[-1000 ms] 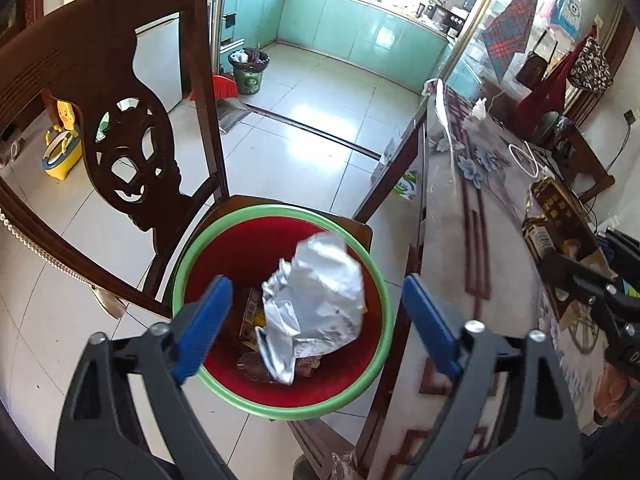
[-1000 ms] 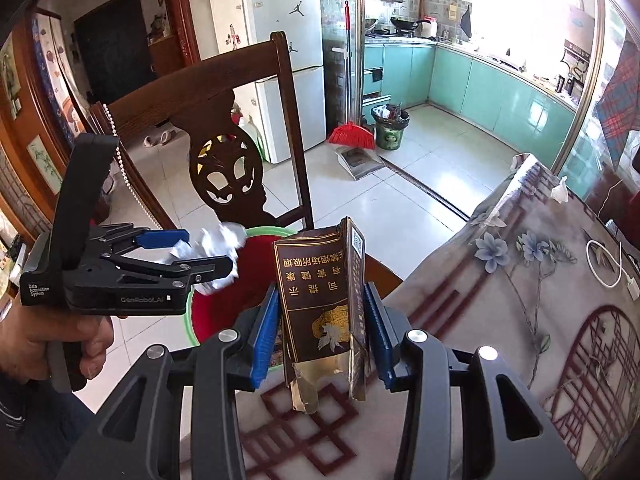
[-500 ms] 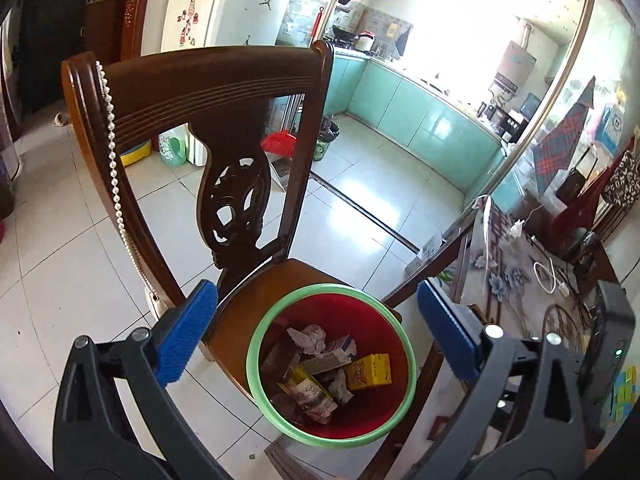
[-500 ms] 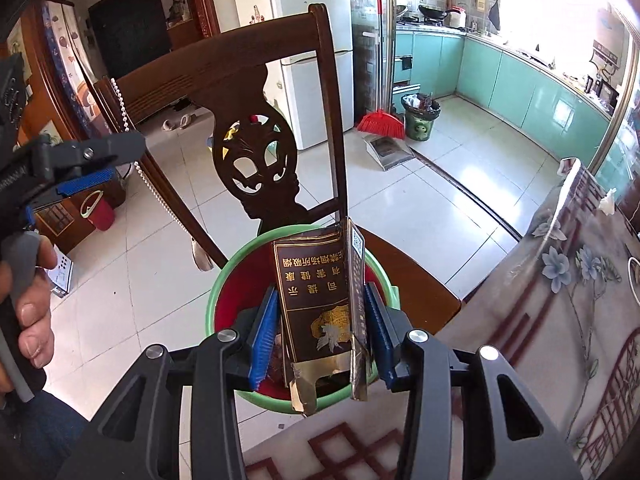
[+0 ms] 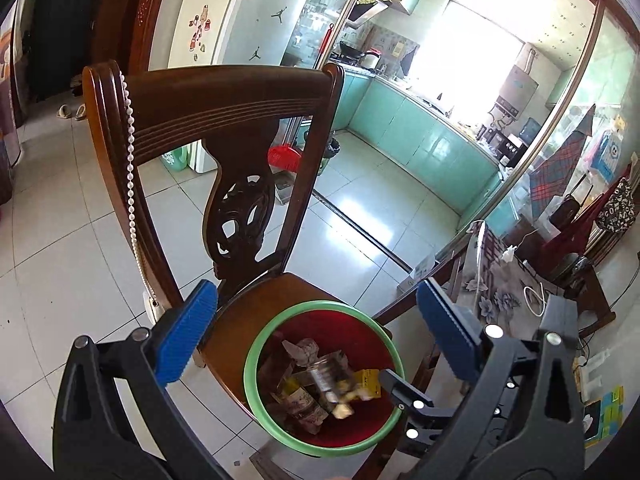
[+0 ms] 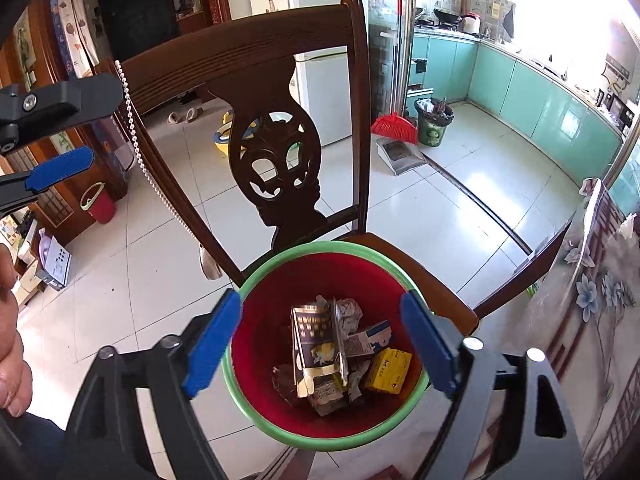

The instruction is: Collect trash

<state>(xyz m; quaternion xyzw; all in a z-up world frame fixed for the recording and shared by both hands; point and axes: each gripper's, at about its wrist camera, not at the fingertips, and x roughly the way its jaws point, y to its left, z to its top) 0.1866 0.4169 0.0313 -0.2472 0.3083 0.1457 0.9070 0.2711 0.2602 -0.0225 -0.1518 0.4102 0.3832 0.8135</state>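
A red bin with a green rim (image 6: 320, 246) stands on a wooden chair seat. My right gripper (image 6: 320, 304) hovers just above it, its jaws opening wide. The dark gold-printed packet (image 6: 316, 344) is free of the pads and sits inside the bin on other scraps. In the left wrist view the bin's rim (image 5: 256, 344) is below and ahead, with a blurred packet (image 5: 328, 376) inside. My left gripper (image 5: 316, 292) is open and empty, held back above the seat. It also shows as my left gripper (image 6: 80, 128) at the upper left. My right gripper (image 5: 396, 404) shows at the bin's right edge.
The carved chair back (image 6: 256, 64) rises right behind the bin, a bead string (image 6: 160, 184) hanging on its post. A table with a flowered cloth (image 6: 600, 300) lies to the right. A person's hand (image 6: 8, 340) is at the left edge. Tiled floor surrounds the chair.
My right gripper moved over the bin, opened and let the packet go into it. My left gripper rose and drew back from the bin, still open; the foil it released lies inside.
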